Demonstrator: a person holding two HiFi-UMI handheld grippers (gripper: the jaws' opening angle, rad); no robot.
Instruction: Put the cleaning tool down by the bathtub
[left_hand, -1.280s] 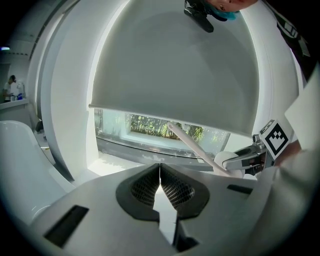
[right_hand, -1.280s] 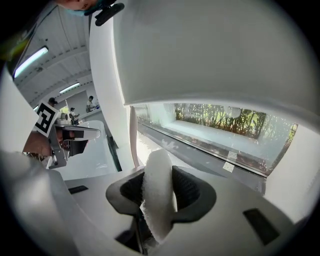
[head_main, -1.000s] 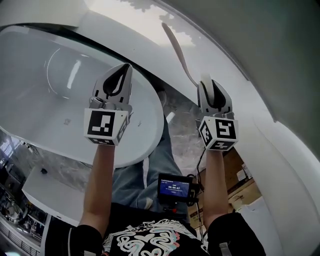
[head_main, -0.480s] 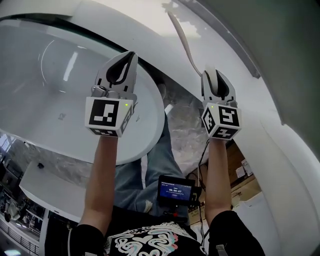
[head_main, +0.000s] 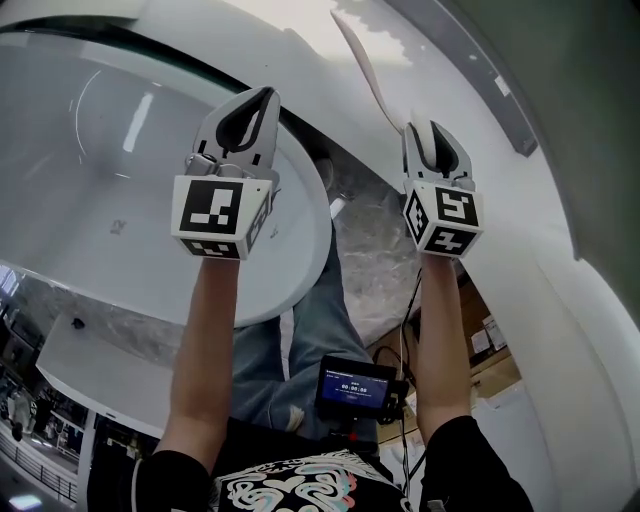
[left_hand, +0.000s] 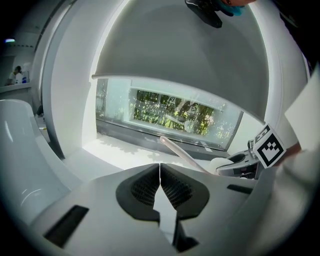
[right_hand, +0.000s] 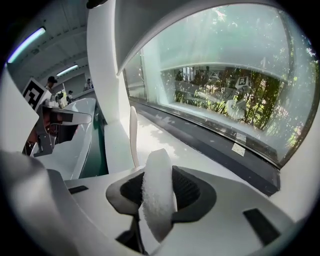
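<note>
The cleaning tool is a white fuzzy pad (right_hand: 157, 192) on a long pale handle (head_main: 362, 70). My right gripper (head_main: 432, 132) is shut on the pad, and the handle sticks out ahead over the white ledge (right_hand: 165, 132). The left gripper view shows the handle (left_hand: 181, 152) and the right gripper (left_hand: 235, 165) at its right. My left gripper (head_main: 262, 97) hangs over the rim of the white bathtub (head_main: 100, 150). Its jaws (left_hand: 160, 172) are shut with nothing between them. The tub's edge (right_hand: 75, 142) lies to the left of my right gripper.
A long window with a dark frame (right_hand: 225, 145) runs behind the ledge. Below my arms are a marble floor (head_main: 375, 260), the person's legs and a small screen (head_main: 352, 385) at the waist. Cardboard boxes (head_main: 482, 340) stand at the right.
Both grippers have drifted slightly forward toward the ledge, and the head view has shifted with them. The tool stays held in the right gripper.
</note>
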